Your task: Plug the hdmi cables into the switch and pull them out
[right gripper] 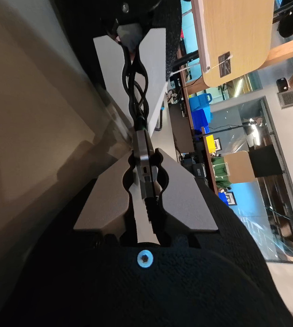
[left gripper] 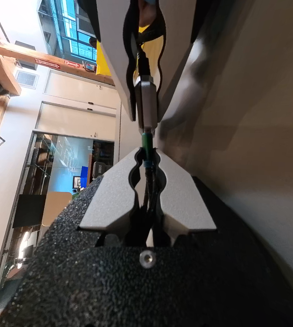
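My left gripper (left gripper: pixel 147 152) is shut on a green HDMI plug (left gripper: pixel 147 141). Its black braided cable (left gripper: pixel 149 185) runs back between the fingers. The plug's metal tip meets the end of a grey metal switch (left gripper: pixel 147 102); I cannot tell how deep it sits. My right gripper (right gripper: pixel 144 152) is shut on the switch (right gripper: pixel 143 146), and a second black plug (right gripper: pixel 150 207) sits in the switch's near end. In the right wrist view the left gripper (right gripper: pixel 142 127) faces mine with the green plug (right gripper: pixel 140 123). In the left wrist view the right gripper (left gripper: pixel 146 120) faces mine.
Both grippers hang close over a pale table top (left gripper: pixel 248 123), which also shows in the right wrist view (right gripper: pixel 35 106). Behind are glass walls, a wooden beam (left gripper: pixel 35 56), blue bins (right gripper: pixel 200 109), a wooden panel (right gripper: pixel 236 35) and a person in yellow (left gripper: pixel 103 58).
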